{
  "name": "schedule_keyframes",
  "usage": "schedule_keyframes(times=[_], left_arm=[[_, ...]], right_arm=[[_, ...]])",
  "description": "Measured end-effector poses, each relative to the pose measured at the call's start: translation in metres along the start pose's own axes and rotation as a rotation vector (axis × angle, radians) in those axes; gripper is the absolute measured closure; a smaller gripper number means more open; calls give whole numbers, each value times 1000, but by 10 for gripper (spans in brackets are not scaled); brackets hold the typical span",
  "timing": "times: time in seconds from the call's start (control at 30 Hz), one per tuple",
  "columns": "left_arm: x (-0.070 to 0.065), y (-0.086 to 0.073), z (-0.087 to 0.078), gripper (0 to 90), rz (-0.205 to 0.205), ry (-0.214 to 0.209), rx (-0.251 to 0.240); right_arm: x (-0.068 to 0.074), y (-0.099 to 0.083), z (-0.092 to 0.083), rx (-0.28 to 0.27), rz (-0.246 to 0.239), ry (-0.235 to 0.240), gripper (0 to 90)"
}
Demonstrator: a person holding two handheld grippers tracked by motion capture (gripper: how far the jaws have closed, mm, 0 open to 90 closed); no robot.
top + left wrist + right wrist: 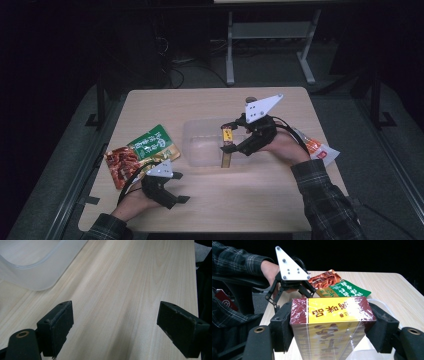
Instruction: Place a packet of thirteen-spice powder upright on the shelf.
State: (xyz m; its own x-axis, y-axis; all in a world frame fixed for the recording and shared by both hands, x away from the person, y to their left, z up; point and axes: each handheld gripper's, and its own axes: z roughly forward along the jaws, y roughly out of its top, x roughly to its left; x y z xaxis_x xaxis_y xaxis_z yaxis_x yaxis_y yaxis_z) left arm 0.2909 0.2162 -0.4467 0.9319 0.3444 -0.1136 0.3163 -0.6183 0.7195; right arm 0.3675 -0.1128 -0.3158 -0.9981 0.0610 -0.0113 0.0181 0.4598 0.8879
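Right gripper (pixel 332 327): jaws closed on a yellow and maroon wrapped box (pixel 331 325), held between both pads, above the clear plastic container (pixel 200 142). Left gripper (pixel 115 327): jaws wide open, only bare wooden table (pixel 120 290) between them, snack packets (pixel 142 152) just behind.

Light falls from above onto the pale desk (pixel 210 200); the room around is nearly black, and all frames look soft.

Maroon-and-yellow box (pixel 332 322), green packet (pixel 155 142), red packet (pixel 121 162), plaid sleeve (pixel 325 200).
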Motion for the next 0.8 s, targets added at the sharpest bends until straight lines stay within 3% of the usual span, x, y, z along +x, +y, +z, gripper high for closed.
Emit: schedule_keyframes(times=[0.43, 0.67, 0.8], left_arm=[[0, 0, 1, 132, -8, -14, -7], [0, 0, 1, 132, -15, -18, -9], [0, -1, 2, 132, -20, -22, -7]], right_arm=[[-27, -2, 11, 14, 4, -18, 306], [-41, -3, 19, 63, -19, -23, 306], [-48, -6, 20, 48, -12, -30, 305]])
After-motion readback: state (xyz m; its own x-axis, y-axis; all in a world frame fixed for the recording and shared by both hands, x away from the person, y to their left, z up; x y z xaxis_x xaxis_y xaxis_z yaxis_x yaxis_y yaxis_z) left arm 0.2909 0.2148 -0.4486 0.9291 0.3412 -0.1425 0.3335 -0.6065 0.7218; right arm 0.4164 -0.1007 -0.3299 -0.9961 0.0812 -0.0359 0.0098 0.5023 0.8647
